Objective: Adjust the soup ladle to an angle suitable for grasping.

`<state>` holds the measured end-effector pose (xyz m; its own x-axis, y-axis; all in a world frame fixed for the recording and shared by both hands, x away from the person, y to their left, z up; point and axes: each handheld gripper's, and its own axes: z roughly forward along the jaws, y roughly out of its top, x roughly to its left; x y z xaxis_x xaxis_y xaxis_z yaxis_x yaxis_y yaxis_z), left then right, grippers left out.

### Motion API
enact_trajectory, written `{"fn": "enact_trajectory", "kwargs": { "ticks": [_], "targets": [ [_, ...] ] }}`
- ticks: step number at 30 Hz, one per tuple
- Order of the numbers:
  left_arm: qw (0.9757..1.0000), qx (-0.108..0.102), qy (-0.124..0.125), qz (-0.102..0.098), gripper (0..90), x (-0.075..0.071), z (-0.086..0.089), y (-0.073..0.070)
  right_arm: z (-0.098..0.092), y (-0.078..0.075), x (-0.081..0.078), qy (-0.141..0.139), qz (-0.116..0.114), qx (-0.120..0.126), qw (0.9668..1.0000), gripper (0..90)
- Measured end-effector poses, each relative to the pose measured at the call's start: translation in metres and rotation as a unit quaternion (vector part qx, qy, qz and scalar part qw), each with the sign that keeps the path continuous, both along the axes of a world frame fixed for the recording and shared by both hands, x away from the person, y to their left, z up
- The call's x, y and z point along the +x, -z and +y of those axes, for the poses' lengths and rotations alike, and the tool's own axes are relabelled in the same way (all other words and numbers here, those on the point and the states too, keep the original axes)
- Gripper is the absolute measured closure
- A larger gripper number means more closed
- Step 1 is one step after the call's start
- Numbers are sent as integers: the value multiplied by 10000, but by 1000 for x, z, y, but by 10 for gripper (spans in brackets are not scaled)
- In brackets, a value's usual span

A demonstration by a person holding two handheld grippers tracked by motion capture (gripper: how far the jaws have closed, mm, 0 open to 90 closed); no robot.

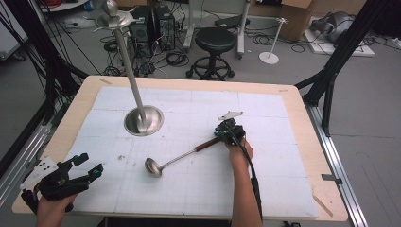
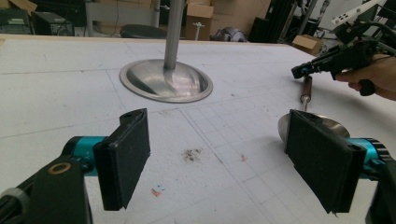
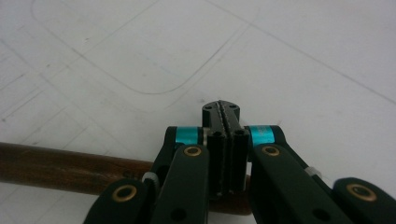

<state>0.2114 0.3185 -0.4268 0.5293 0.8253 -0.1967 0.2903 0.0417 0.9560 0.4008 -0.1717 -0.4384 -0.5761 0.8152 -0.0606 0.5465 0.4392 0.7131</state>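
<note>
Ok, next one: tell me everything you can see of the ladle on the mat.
The ladle lies flat on the white gridded mat, near the middle. It has a small, shiny round metal bowl at the lower left, a thin metal shaft, and a dark brown, wood-like handle pointing up and right. The right gripper sits at the handle's end; in the right gripper view its jaws are pressed together above the handle rather than around it. Whether they touch it I cannot tell. The ladle lies apart from the stand's round base.
</note>
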Motion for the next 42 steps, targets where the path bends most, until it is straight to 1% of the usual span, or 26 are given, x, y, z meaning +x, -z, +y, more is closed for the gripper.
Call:
{"fn": "enact_trajectory", "kwargs": {
  "ticks": [2, 3, 4, 5, 6, 7, 8, 9, 10, 11, 12, 13, 14, 15, 17, 18, 20, 22, 25, 26, 27, 29, 30, 35, 40, 42],
  "targets": [
    [10000, 2, 6, -2, 228, 0, 0, 0, -8, -4, -1, 218, -34, 97, 9997, 893],
    [10000, 2, 7, 6, 228, 0, 1, 0, -8, -4, -1, 218, -34, 97, 9997, 893],
    [10000, -6, 4, 0, 229, 0, 1, 0, -19, -7, -2, 465, -45, 74, 9989, 893],
    [10000, -23, 6, -5, 229, 0, 1, 0, -19, -7, -2, 465, -45, 74, 9989, 893],
    [10000, -22, 7, 2, 229, 0, 1, 0, -29, -9, -3, 616, 4, 58, 9981, 893],
    [10000, -19, 16, 2, 229, 1, 1, 0, -29, -9, -3, 616, 4, 58, 9981, 893],
    [10000, -12, 34, 7, 229, 2, 0, 0, -35, -8, -4, 669, 95, 26, 9977, 893],
    [10000, -12, 34, 7, 229, 2, 0, 0, -35, -8, -4, 669, 95, 26, 9977, 893],
    [10000, -14, 44, 12, 229, 2, -1, 0, -38, -4, -7, 644, 111, -38, 9979, 893],
    [10000, -14, 44, 12, 229, 2, -1, 0, -38, -2, -8, 645, 168, 35, 9978, 893],
    [10000, -14, 53, 17, 229, 2, -1, 0, -38, -2, -8, 645, 168, 35, 9978, 893],
    [10000, -11, 69, 12, 229, 2, -2, 0, -37, 1, -10, 519, 147, 78, 9985, 892],
    [10000, -11, 69, 12, 229, 2, -2, 0, -35, 2, -10, 500, 129, 80, 9986, 893],
    [10000, -13, 69, 13, 229, 2, -2, 0, -34, 2, -10, 436, 77, 45, 9990, 892],
    [10000, -13, 58, 17, 229, 2, -1, 0, -32, 2, -10, 423, 56, 44, 9991, 893],
    [10000, -28, 52, 10, 229, 2, -1, 0, -28, 2, -10, 337, 46, -31, 9994, 893],
    [10000, -19, 46, 21, 229, 2, 0, 0, -27, 2, -10, 345, 36, -74, 9994, 893],
    [10000, -33, 43, 28, 229, 3, 1, 0, -28, 2, -11, 363, 90, 27, 9993, 893],
    [10000, -28, 54, 48, 229, 4, 1, 1, -27, 2, -11, 337, 108, 72, 9993, 893],
    [10000, -25, 52, 44, 229, 4, 0, 1, -22, 3, -13, 236, 69, 56, 9997, 893],
    [10000, -16, 69, 49, 229, 5, 0, 1, -22, 3, -13, 236, 69, 56, 9997, 893],
    [10000, -14, 77, 50, 229, 5, -1, 1, -15, 3, -14, 150, 84, 87, 9998, 893],
    [10000, -15, 85, 47, 230, 5, -1, 1, -8, 4, -16, 77, 83, 144, 9998, 893],
    [10000, -11, 87, 38, 230, 4, -1, 0, 7, 5, -22, -12, 58, 182, 9998, 893],
    [10000, -28, 84, 36, 230, 4, 0, 0, 16, 5, -24, -42, 83, 264, 9996, 893],
    [10000, -21, 80, 35, 230, 4, 0, 0, 24, 6, -26, -126, 52, 276, 9995, 893]
  ]
}}
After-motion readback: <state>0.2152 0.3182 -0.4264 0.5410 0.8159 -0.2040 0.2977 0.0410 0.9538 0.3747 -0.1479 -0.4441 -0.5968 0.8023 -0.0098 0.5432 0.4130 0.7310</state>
